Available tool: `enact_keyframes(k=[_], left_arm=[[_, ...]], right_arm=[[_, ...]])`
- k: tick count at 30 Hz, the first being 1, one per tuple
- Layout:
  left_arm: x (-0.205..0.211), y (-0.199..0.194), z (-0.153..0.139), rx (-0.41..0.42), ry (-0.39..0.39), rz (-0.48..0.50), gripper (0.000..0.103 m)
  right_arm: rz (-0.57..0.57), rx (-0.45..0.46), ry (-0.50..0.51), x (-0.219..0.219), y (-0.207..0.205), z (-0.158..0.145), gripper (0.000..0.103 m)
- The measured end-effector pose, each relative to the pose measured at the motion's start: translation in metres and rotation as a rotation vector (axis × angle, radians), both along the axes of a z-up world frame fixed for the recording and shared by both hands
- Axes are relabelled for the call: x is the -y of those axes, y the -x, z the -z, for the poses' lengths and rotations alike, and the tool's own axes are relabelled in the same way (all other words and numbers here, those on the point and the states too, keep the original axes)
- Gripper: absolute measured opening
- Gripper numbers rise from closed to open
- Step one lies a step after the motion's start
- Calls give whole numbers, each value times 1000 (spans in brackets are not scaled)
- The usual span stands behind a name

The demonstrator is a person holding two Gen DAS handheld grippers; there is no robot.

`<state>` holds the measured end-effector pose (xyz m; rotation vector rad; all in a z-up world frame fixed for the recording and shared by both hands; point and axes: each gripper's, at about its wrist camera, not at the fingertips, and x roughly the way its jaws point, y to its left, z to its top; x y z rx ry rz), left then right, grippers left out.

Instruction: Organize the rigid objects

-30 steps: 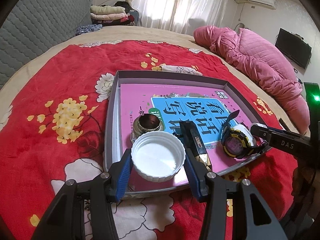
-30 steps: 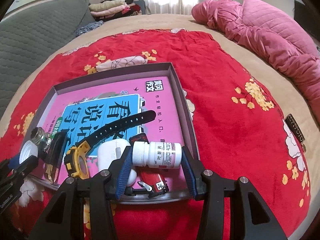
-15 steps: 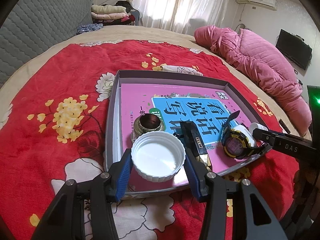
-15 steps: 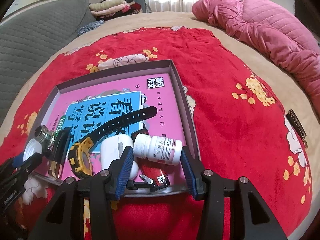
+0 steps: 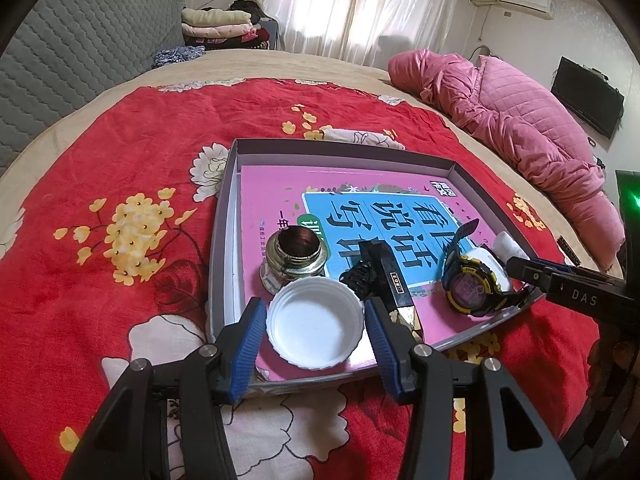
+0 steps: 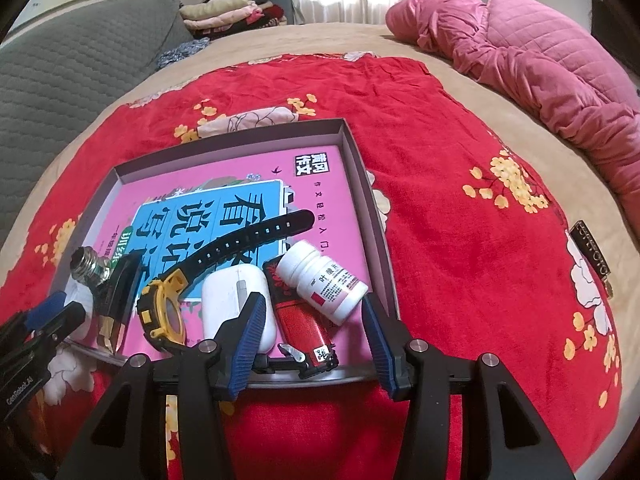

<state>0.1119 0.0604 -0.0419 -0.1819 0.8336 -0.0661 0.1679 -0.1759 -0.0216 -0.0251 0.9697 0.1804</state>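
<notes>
On the red floral bedspread (image 5: 120, 152), shallow grey tray (image 5: 224, 216) gathers the loose hard items over a pink book (image 5: 272, 184). Left: left gripper (image 5: 316, 326) straddles white cap (image 5: 316, 324), blue pads at its rim; whether they press, cannot tell. Beside it, small glass jar (image 5: 294, 256), black clip (image 5: 386, 276), wristwatch (image 6: 164, 308), white case (image 6: 236, 304), red lighter (image 6: 300, 320). Right: right gripper (image 6: 310, 320) unclenched, jaws parting; pill bottle (image 6: 322, 280) lies loose, tilted on the lighter. Tray's near wall hidden behind gripper bodies.
</notes>
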Motion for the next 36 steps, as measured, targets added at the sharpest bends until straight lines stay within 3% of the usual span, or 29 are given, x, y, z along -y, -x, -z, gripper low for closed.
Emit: enact_keyframes(k=[22, 26, 36], left_arm=[[1, 1, -1, 1, 1, 0, 51], [2, 2, -1, -1, -2, 0, 51], [3, 6, -3, 3, -20, -2, 52]], right_arm=[[-2, 26, 8, 1, 3, -9, 52], [-2, 37, 6, 2, 5, -12, 59], [-12, 63, 0, 4, 13, -20, 62]])
